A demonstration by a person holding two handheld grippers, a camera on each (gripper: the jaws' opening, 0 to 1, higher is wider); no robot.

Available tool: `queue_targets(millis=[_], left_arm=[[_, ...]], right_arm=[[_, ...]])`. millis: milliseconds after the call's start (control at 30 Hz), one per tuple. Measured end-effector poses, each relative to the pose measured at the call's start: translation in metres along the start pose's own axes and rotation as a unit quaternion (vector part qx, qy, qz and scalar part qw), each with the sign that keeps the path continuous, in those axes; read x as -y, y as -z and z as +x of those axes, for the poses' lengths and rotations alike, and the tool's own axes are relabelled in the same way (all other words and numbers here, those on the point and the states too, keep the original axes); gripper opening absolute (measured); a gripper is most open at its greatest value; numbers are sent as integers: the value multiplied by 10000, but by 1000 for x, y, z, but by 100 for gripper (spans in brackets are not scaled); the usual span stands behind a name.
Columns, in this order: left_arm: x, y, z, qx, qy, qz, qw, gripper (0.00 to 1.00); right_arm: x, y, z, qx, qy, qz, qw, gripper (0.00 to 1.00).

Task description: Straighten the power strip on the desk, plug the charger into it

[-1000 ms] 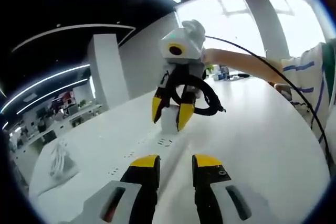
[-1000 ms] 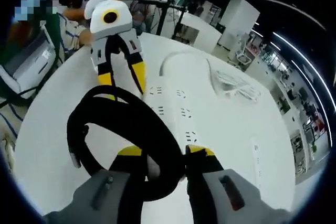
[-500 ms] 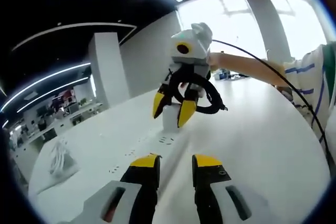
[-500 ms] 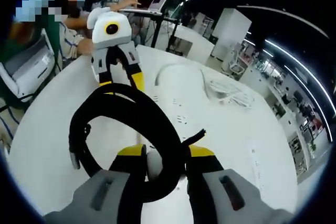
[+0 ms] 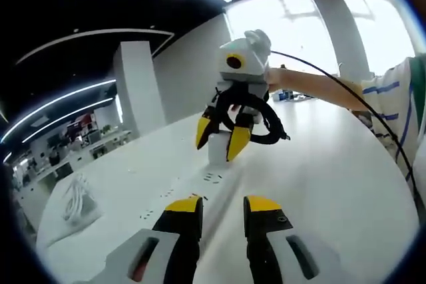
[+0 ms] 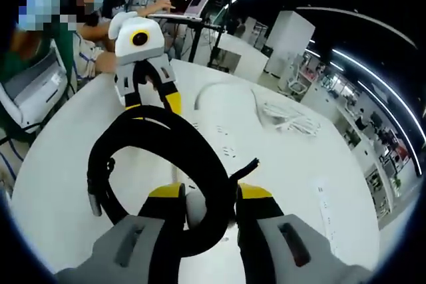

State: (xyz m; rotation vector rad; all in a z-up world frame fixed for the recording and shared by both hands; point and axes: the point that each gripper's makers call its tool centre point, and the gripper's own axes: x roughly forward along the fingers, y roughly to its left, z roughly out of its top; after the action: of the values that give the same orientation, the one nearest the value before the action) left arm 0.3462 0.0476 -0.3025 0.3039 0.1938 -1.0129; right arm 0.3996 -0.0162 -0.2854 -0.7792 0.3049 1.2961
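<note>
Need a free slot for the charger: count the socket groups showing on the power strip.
3 in the left gripper view on the power strip: one below the right claw, two further along. More may be hidden.

The left gripper view sits low over the white counter [image 5: 346, 164], looking along it toward the bright windows, with the right claw [image 5: 219, 139] a little way ahead. The right gripper view looks back the opposite way from higher up, the left claw [image 6: 154, 103] facing it. Both take in the power strip [image 5: 178, 194] lying between them.
</note>
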Motion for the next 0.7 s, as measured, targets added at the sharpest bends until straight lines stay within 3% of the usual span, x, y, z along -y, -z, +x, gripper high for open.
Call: queue_targets(millis=[700], left_arm=[[-3, -1, -1, -1, -47, -1, 10000, 24]], right_arm=[[2, -3, -10, 74, 275, 18, 9996, 31]])
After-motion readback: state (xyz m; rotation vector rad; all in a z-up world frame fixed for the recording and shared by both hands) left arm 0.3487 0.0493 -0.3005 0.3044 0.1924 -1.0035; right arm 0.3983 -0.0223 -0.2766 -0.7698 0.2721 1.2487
